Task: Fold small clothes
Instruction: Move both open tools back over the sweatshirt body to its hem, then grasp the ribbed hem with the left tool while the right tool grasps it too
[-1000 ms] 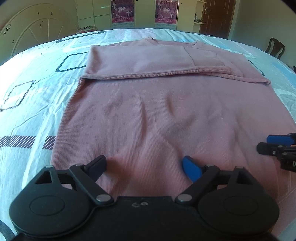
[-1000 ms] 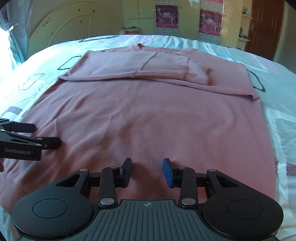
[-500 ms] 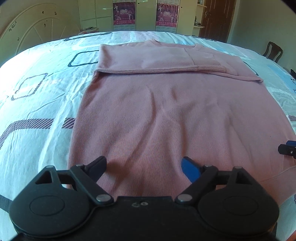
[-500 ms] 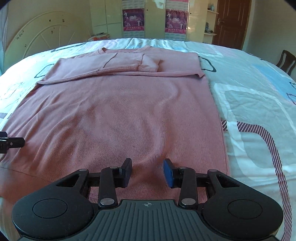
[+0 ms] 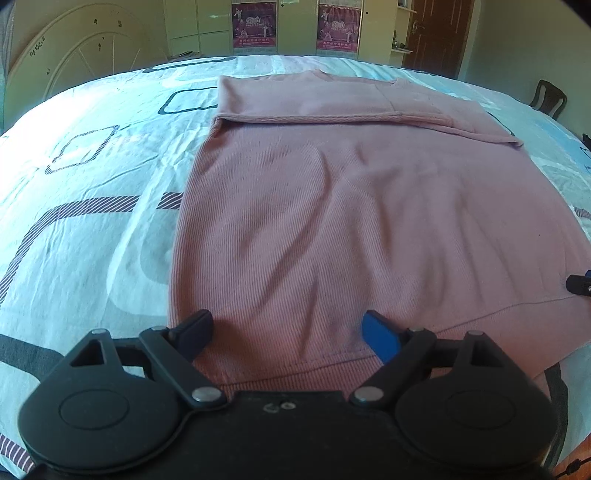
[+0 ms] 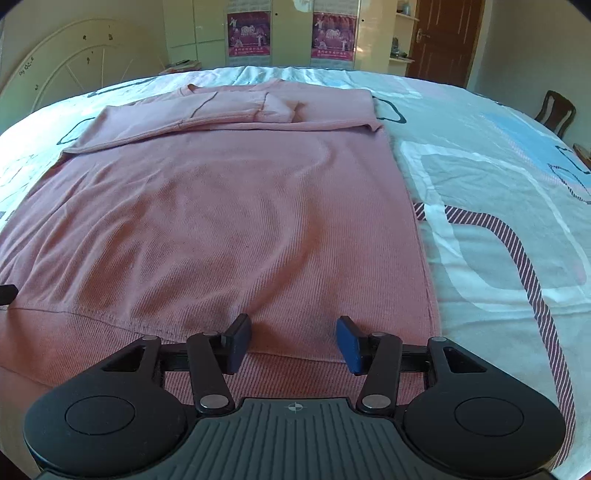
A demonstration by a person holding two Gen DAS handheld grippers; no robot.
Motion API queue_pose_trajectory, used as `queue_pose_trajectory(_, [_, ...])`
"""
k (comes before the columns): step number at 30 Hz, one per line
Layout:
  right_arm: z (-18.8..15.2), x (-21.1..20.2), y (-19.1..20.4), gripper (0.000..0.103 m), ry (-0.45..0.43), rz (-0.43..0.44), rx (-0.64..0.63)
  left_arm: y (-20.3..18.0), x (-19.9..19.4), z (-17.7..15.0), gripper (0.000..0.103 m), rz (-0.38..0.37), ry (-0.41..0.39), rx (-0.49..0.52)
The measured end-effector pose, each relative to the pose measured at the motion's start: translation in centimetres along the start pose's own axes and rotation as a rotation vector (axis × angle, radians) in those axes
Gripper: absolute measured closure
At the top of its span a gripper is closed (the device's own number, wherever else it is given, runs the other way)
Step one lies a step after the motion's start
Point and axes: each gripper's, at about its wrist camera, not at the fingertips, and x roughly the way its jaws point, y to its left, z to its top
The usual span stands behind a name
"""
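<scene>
Left gripper [image 5: 284,330]: jaws wide apart, empty, over the near-left hem corner.
Right gripper [image 6: 293,339]: jaws spread, empty, over the near-right hem.
Pink ribbed knit sweater [image 5: 351,221]: flat on the patterned bedsheet [image 5: 92,206], sleeves folded across far end.
Risk: pinching sheet with hem, or uneven lift skewing the fold.
Writing: wall posters [image 6: 249,35] unreadable.
</scene>
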Motion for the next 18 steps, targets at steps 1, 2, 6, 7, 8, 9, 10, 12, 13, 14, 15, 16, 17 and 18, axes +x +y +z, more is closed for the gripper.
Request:
queue_pose_trajectory(1, [-0.1, -0.2, -0.2, 0.053, -0.002, -0.006, 0.003, 0.1, -0.2, -0.1, 0.015, 0.002, -0.001, 0.001])
queue_pose_trajectory(2, [-0.2, -0.4, -0.4, 0.053, -0.004, -0.012, 0.005, 0.2, -0.3, -0.2, 0.015, 0.005, -0.003, 0.003])
queue_pose_trajectory(6, [-0.6, -1.2, -1.3, 0.052, -0.016, -0.033, 0.017, 0.7, -1.0, -0.7, 0.015, 0.013, -0.010, 0.005])
queue_pose_trajectory(7, [-0.7, -1.4, -1.5, 0.051, -0.019, -0.041, 0.017, 0.8, -1.2, -0.8, 0.015, 0.018, -0.014, 0.006])
queue_pose_trajectory(8, [-0.9, -1.7, -1.7, 0.049, -0.021, -0.050, 0.015, 0.9, -1.4, -0.9, 0.015, 0.023, -0.016, 0.008])
queue_pose_trajectory(9, [-1.0, -1.9, -1.9, 0.049, -0.023, -0.054, 0.015, 1.1, -1.6, -1.1, 0.015, 0.026, -0.016, 0.007])
queue_pose_trajectory(10, [-1.1, -2.0, -2.0, 0.048, -0.023, -0.058, 0.016, 1.3, -1.8, -1.3, 0.015, 0.028, -0.014, 0.006])
queue_pose_trajectory(12, [-1.4, -2.3, -2.4, 0.048, -0.022, -0.074, 0.017, 1.7, -2.1, -1.6, 0.015, 0.030, -0.009, -0.002])
queue_pose_trajectory(13, [-1.5, -2.5, -2.5, 0.047, -0.023, -0.080, 0.018, 1.9, -2.2, -1.8, 0.015, 0.032, -0.006, -0.007])
queue_pose_trajectory(14, [-1.7, -2.7, -2.6, 0.047, -0.024, -0.087, 0.022, 2.2, -2.4, -2.1, 0.015, 0.031, -0.004, -0.015])
queue_pose_trajectory(15, [-1.8, -2.8, -2.8, 0.046, -0.024, -0.091, 0.027, 2.4, -2.4, -2.2, 0.015, 0.029, -0.001, -0.020])
queue_pose_trajectory(16, [-2.0, -2.9, -2.9, 0.045, -0.022, -0.095, 0.033, 2.7, -2.5, -2.5, 0.014, 0.024, 0.003, -0.029])
queue_pose_trajectory(17, [-2.1, -3.0, -3.1, 0.045, -0.019, -0.099, 0.038, 2.9, -2.5, -2.6, 0.015, 0.017, 0.006, -0.039])
queue_pose_trajectory(18, [-2.3, -3.0, -3.3, 0.044, -0.016, -0.103, 0.043, 3.1, -2.6, -2.7, 0.016, 0.008, 0.008, -0.051])
